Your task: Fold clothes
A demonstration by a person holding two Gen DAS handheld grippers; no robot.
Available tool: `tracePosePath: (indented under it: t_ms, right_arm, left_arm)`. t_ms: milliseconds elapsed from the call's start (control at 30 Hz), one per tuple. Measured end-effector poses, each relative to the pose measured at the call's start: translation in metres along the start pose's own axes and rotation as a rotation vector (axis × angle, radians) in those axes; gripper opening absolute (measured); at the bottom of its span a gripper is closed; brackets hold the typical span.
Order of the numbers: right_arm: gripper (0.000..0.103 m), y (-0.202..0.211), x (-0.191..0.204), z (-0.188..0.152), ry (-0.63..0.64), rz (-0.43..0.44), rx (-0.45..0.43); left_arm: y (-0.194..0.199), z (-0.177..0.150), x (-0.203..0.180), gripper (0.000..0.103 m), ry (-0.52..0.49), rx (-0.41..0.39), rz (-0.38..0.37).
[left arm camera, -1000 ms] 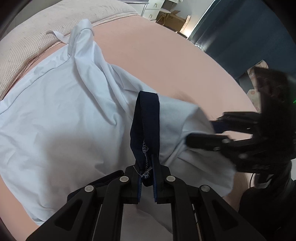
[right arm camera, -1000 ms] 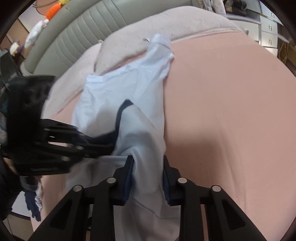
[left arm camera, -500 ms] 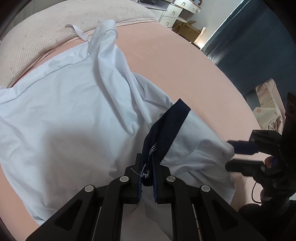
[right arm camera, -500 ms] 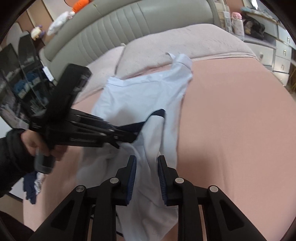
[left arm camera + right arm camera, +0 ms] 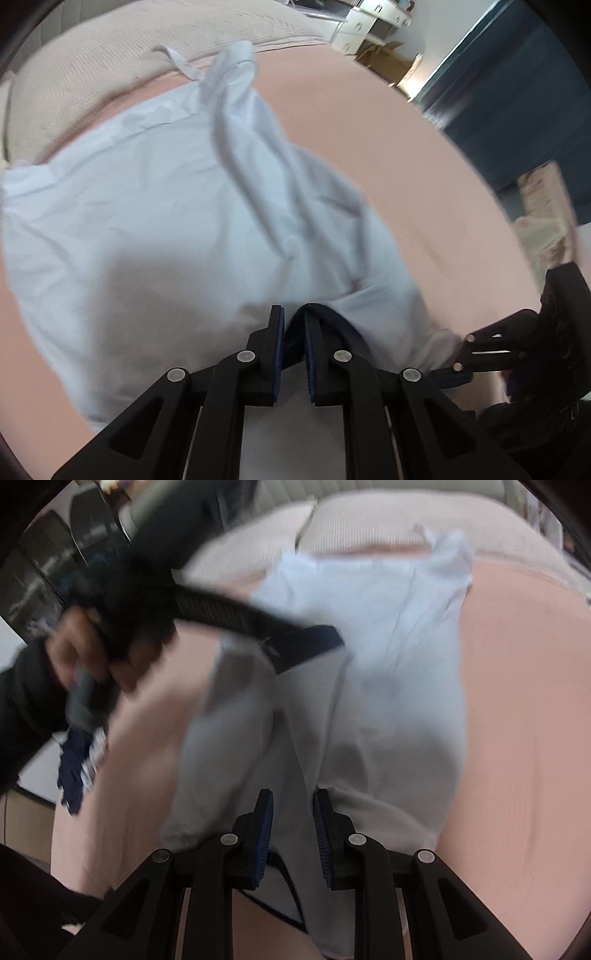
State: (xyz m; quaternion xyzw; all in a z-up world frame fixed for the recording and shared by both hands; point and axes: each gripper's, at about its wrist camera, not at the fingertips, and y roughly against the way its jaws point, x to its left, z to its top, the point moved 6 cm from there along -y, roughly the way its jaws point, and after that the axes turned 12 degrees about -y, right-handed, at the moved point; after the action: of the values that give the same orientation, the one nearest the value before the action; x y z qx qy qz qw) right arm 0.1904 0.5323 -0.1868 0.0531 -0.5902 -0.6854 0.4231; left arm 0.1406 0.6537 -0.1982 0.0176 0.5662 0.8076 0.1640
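While the pale blue shirt [image 5: 155,229] lay on the pink bedsheet [image 5: 388,155], its long axis ran away from both cameras toward the beige pillows [image 5: 122,62]. Nearest, the left gripper [image 5: 293,325] was clenched on the navy sleeve cuff [image 5: 334,328]. The right gripper [image 5: 293,808] had its jaws narrowly parted, clamping a bunched fold of the shirt's near end. Farther off, a twisted part of the shirt pointed at the pillows.

Both wrist views look down, close, sharing shirt [image 5: 177,229]
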Motion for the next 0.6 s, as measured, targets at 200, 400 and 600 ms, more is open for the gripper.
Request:
tracePosePath:
  t_ms: [200,400,600]
  right_arm:
    - [0.021,-0.012,0.004,-0.007,0.018,-0.036,0.050]
    - [0.040,0.036,0.007,0.014,-0.001,-0.048,-0.117]
    - [0.085,0.076,-0.032,0.030,-0.172,-0.125,-0.271]
  left_arm:
    - [0.013,-0.010,0.010,0.009,0.044,-0.029,0.005]
    - [0.027,-0.002,0.002,0.009,0.046,-0.105,-0.042]
    - [0.033,0.011,-0.009,0.009,-0.012,-0.147,-0.074]
